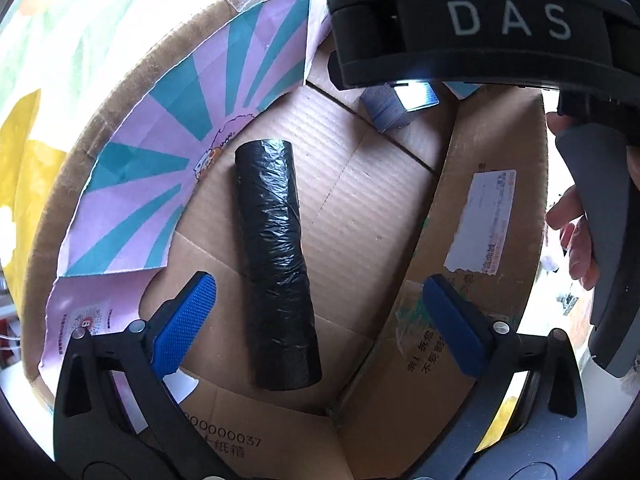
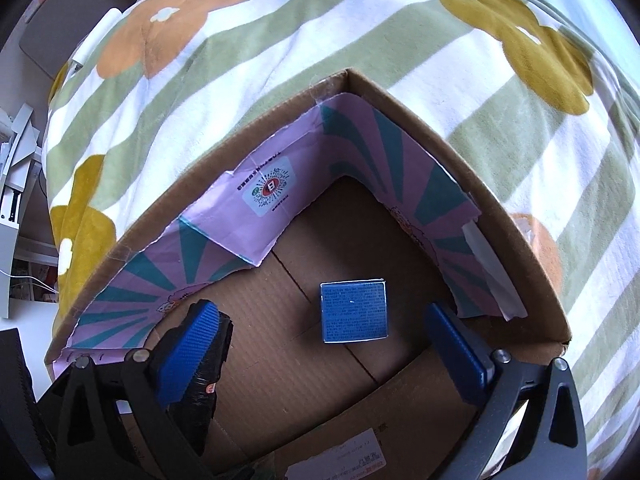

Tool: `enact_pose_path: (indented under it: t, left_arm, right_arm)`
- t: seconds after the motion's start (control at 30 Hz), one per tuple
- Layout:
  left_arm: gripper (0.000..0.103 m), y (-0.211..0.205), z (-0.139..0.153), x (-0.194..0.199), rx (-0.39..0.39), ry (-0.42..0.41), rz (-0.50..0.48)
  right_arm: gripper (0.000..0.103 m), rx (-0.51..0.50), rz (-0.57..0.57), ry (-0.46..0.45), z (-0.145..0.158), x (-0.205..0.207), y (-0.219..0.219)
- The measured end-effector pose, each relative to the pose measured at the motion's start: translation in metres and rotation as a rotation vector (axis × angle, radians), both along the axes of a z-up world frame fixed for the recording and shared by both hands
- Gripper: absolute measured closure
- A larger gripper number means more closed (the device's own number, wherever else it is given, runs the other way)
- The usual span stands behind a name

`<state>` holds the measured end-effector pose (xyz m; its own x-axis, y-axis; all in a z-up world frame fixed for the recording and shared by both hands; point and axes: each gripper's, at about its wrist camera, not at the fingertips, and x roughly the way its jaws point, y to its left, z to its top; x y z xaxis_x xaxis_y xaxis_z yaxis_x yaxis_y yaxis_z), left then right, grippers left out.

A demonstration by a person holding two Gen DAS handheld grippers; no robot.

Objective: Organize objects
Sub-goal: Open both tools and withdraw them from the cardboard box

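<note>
Right now I have both grippers pointing steeply down into an open cardboard box [image 2: 472,184] that sits on a flower-patterned blanket [image 2: 304,44]. My left gripper [image 1: 320,316] has its blue-padded jaws spread wide, with nothing pressed between them; a black roll of plastic bags [image 1: 278,264] lies flat on the box floor in the gap between the fingers, touching neither pad as far as I can see. Its long axis runs roughly away from the camera, slightly tilted. My right gripper [image 2: 332,356] is likewise wide open and holds nothing; a small blue carton [image 2: 354,312] rests on the box floor between and just beyond its fingers, clear of both pads. From the left wrist view I can see that same blue carton [image 1: 396,106] farther along the floor, partly hidden under the right gripper's dark body marked "DAS", with a hand [image 1: 572,224] wrapped round its handle. A purple and teal paper liner [image 2: 208,240] covers the inner walls on two sides. A white shipping label [image 1: 484,220] sticks to the inside of another box wall.
</note>
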<state>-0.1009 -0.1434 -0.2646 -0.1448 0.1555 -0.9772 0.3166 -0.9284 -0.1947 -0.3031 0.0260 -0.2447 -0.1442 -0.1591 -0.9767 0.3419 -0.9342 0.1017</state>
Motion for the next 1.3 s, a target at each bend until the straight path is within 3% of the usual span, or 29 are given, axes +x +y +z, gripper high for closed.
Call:
enact_pose_path:
  t: [0.27, 0.6, 0.73, 1.0, 1.3]
  left_arm:
    - [0.000, 0.010, 0.016, 0.001, -0.027, 0.032, -0.015]
    - [0.000, 0.029, 0.072, 0.010, -0.093, 0.128, -0.107]
    - [0.000, 0.007, 0.100, 0.018, -0.093, 0.161, -0.147]
    - [0.000, 0.028, 0.158, 0.046, -0.118, 0.233, -0.219]
    - [0.000, 0.054, 0.226, 0.056, -0.093, 0.342, -0.334]
  right_arm:
    - [0.000, 0.000, 0.016, 0.026, 0.018, 0.004, -0.007]
    - [0.001, 0.000, -0.060, 0.085, 0.075, 0.041, 0.011]
    - [0.001, -0.004, -0.119, 0.111, 0.104, 0.063, 0.023]
    - [0.001, 0.011, -0.265, 0.179, 0.163, 0.120, 0.062]
    - [0.000, 0.057, -0.529, 0.254, 0.218, 0.202, 0.125]
